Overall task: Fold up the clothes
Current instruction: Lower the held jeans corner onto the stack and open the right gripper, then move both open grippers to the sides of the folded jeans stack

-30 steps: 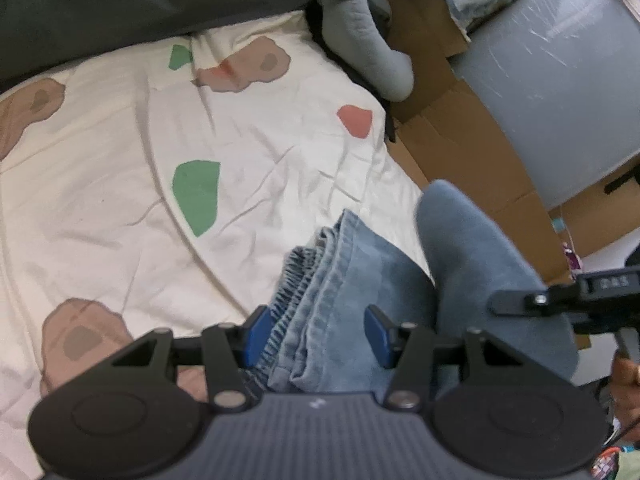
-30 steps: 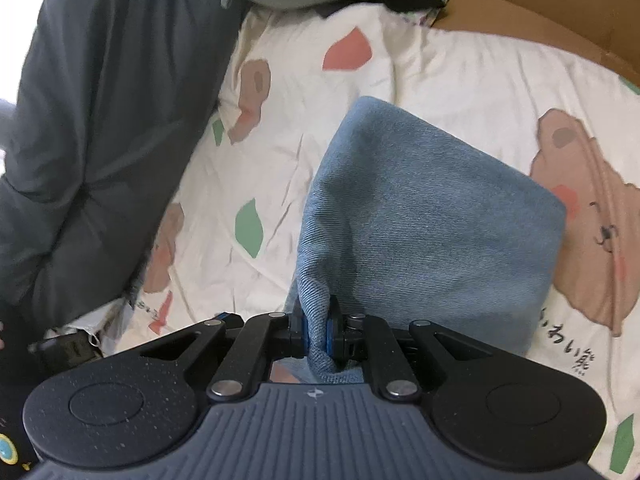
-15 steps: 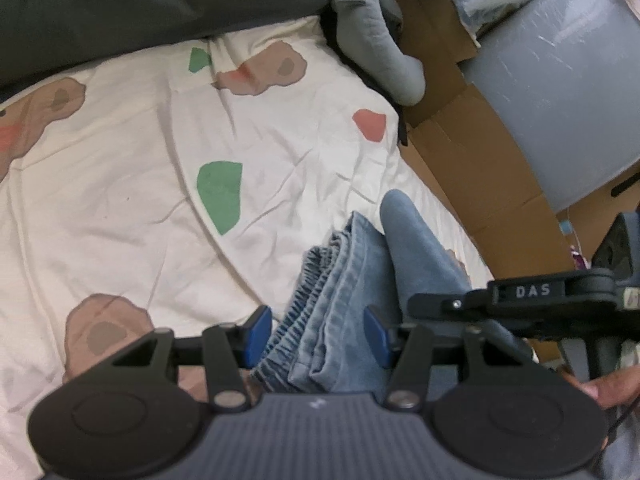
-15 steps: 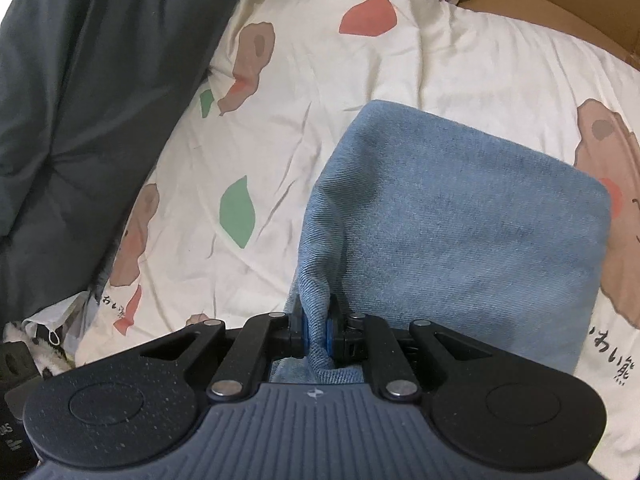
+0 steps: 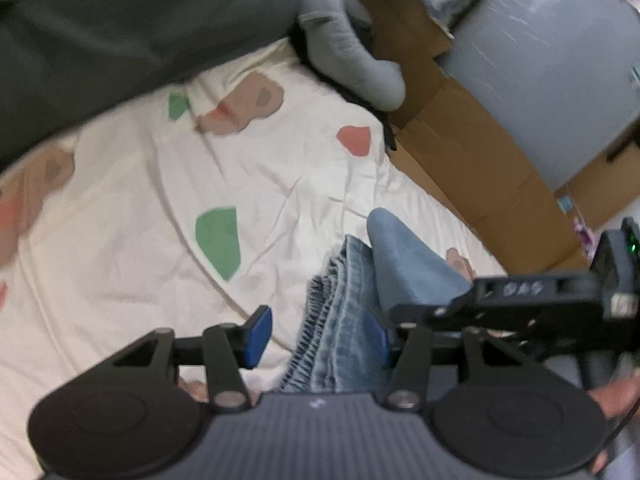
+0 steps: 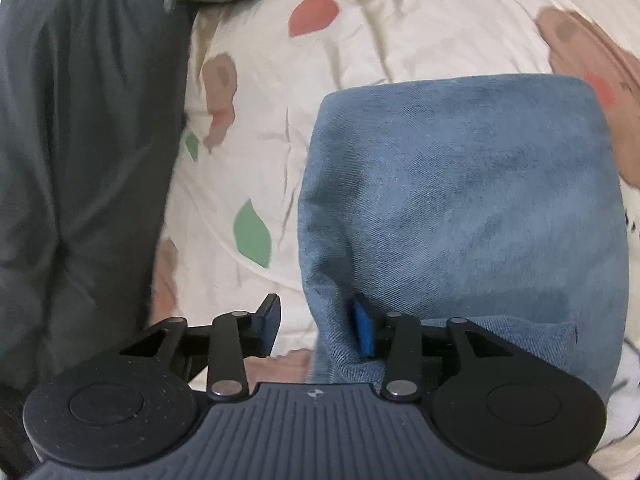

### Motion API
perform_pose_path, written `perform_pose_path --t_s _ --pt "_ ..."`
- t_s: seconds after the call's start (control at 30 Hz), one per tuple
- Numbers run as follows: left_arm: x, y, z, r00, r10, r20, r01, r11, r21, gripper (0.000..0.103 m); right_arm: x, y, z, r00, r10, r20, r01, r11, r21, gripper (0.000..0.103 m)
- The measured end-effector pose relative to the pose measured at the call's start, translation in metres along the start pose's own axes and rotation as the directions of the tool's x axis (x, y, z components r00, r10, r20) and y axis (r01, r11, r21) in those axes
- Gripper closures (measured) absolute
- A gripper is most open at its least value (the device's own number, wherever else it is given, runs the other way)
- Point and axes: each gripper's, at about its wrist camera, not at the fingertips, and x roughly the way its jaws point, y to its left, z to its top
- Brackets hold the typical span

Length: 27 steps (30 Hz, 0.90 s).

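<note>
Jeans (image 6: 472, 200): blue denim, folded over, lying on a cream bedsheet (image 6: 360, 40) printed with bears and coloured leaves.
Right gripper (image 6: 316, 330): jaws just opened, parted; denim fold loose between them, only the right pad against cloth.
Left gripper (image 5: 318, 336): parted, straddling the elastic waistband edge, left pad clear of it.
Beside the bed: dark grey blanket (image 5: 120, 20), grey plush toy (image 5: 348, 60), flattened cardboard (image 5: 480, 184).

Home bedroom indicated. Bed (image 5: 120, 280) covered by cream quilt printed with cartoon bears and coloured patches. Dark grey duvet (image 6: 80, 160) heaped at one side. Grey plush toy (image 5: 348, 64) seen at bed edge. Flattened cardboard boxes (image 5: 480, 168) stacked alongside.
</note>
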Motion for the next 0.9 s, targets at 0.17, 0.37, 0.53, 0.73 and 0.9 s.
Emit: perform_pose_path --t_s 0.17,0.37,0.53,0.73,0.9 --pt "-0.004 -0.002 0.007 1.000 0.010 0.004 -0.010 1.000 0.000 0.050 -0.017 -0.010 0.001 0.990 0.141 0.011 -0.141 0.977 0.161 0.051" --pt "0.003 -0.012 0.005 1.000 -0.019 -0.021 0.019 1.000 -0.002 0.050 -0.036 -0.009 0.000 0.965 0.259 0.035 -0.261 0.950 0.169 0.044" --pt "0.011 -0.018 0.002 0.997 -0.052 -0.052 0.051 0.999 -0.018 0.046 -0.070 -0.038 0.004 0.958 0.234 0.164 -0.244 0.969 0.046 0.038" --pt "0.031 -0.020 -0.011 0.990 -0.071 -0.125 0.068 0.997 -0.025 0.040 -0.082 -0.105 -0.006 0.961 0.135 0.240 -0.158 0.984 0.082 0.038" --pt "0.046 -0.021 -0.025 0.979 -0.063 -0.196 0.057 0.998 -0.038 0.038 -0.081 -0.148 -0.018 0.952 0.128 0.278 -0.167 0.979 0.120 0.038"
